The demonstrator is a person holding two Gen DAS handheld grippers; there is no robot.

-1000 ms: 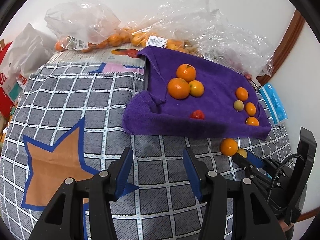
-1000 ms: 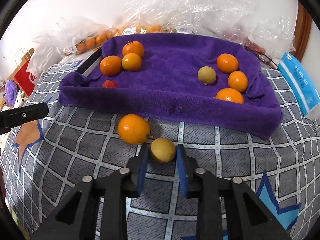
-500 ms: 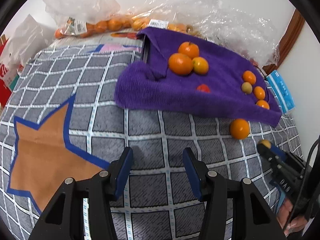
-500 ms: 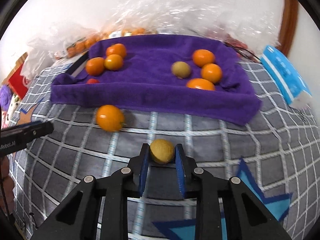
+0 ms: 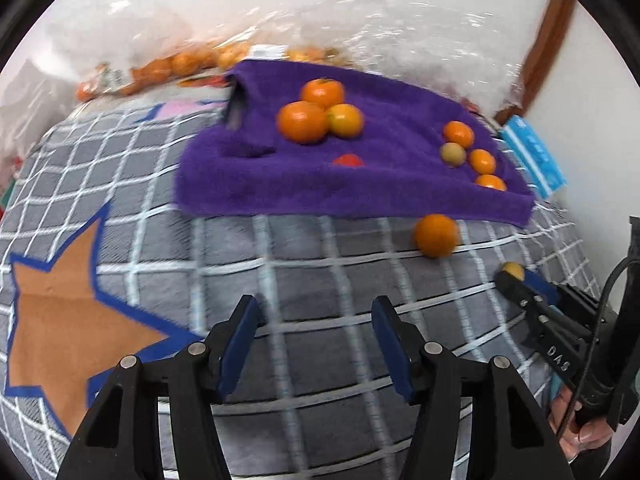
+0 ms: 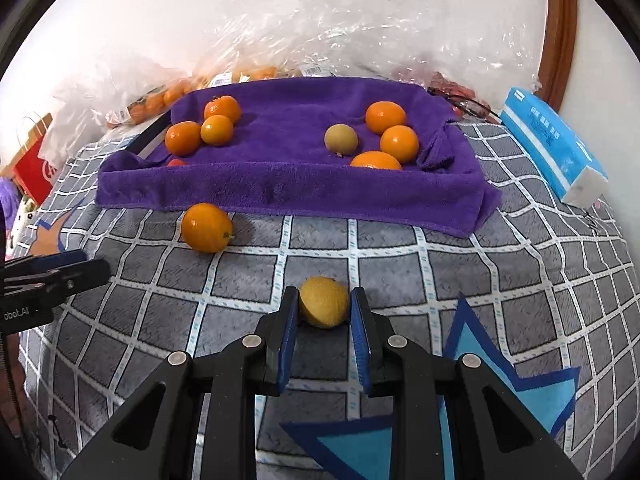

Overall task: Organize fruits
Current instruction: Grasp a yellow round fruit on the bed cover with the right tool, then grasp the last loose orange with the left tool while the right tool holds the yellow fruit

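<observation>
**Item: small yellow fruit** (image 6: 323, 306). Held between the pads of the right hand-held gripper (image 6: 325, 322), which is clamped on its widest part, low over the grey checked cover (image 6: 400, 280). Judged light, firm-skinned and round, so apt to roll or squirt out if pinched off-centre; a grip across the middle, as here, looks soundest. Thin skin may bruise under hard pressure.

**Item: loose orange** (image 6: 207, 228). Lies on the cover just in front of the purple towel (image 6: 280, 188), near its front edge, apart from the yellow fruit. Smooth, round, likely to roll on the soft cover.

**Left hand-held gripper** (image 5: 316, 344). Jaws opening, nothing between them; hovers above the cover, well short of the orange.

**Sorted stock.** On the towel: a left cluster of oranges (image 6: 216, 124) and a right cluster (image 6: 394, 136) with one yellowish-brown fruit (image 6: 341, 140).

**Clearances.** The towel's front edge is raised like a lip, so fruit must be lifted over it. Open room in the towel's middle. A blue tissue pack (image 6: 552, 148) borders the right, plastic bags (image 6: 304, 28) the back.
</observation>
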